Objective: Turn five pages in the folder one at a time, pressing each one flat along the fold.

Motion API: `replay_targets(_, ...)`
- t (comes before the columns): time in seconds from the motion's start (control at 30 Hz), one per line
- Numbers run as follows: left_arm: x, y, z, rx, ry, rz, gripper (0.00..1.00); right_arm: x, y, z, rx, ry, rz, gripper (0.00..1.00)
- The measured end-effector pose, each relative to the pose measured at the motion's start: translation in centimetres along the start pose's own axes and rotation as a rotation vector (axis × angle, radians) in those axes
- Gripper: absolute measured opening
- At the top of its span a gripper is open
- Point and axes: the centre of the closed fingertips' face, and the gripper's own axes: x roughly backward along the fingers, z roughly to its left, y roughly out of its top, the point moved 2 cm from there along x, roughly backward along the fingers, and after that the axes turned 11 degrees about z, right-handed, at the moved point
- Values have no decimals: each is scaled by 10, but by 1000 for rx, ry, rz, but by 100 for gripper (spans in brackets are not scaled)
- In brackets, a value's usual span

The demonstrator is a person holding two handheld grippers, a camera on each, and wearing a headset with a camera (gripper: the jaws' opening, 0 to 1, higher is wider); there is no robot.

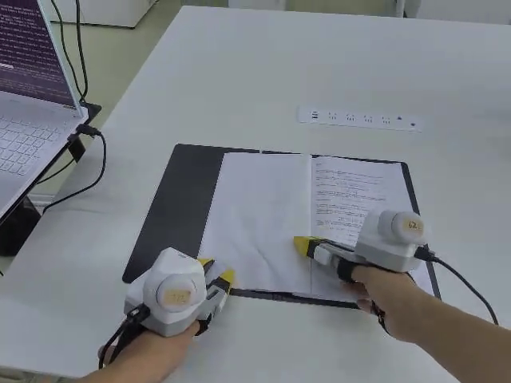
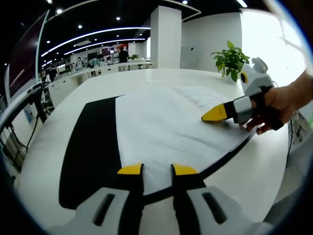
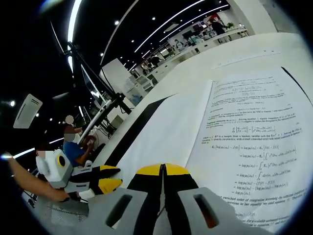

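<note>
The black folder [image 1: 180, 207] lies open on the white table. A blank turned page [image 1: 259, 215] lies on its left half and a printed page [image 1: 351, 191] on its right. My right gripper [image 1: 300, 245] is shut, its yellow tip resting on the paper just left of the fold, near the front edge; its own view shows the tips [image 3: 164, 170] closed over the fold line. My left gripper [image 1: 217, 270] is slightly open with nothing between its fingers, and it sits at the folder's front edge by the blank page's corner [image 2: 157, 170].
An open laptop [image 1: 24, 104] stands at the far left with black cables [image 1: 88, 171] trailing toward the folder. A white power strip [image 1: 359, 120] lies behind the folder. A potted plant [image 2: 231, 59] stands beyond the table.
</note>
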Motion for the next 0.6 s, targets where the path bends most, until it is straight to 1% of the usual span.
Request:
replay_targets(0.03,0,0,0,-1,0,0,21,1,-2,1,-6,2,2,0)
replay_targets(0.07,0,0,0,-2,0,1,21,2,-7,4,-31,17,11,0)
replay_targets(0.13,0,0,0,-4,-2,1,21,4,-12,6,-64,30,18,0)
replay_targets(0.23,1,0,0,-5,-1,2,21,7,-19,9,-85,40,36,0)
replay_targets(0.3,1,0,0,-6,-2,3,21,9,-25,11,-112,50,51,0)
replay_targets(0.4,1,0,0,-4,-2,5,21,14,-36,16,-187,76,68,0)
replay_targets(0.47,1,1,-1,-5,-2,8,21,16,-39,17,-194,78,69,0)
replay_targets(0.57,1,1,-1,-5,-2,13,21,19,-47,22,-213,88,88,0)
replay_targets(0.6,1,1,-1,-7,-2,16,21,20,-49,23,-230,93,93,0)
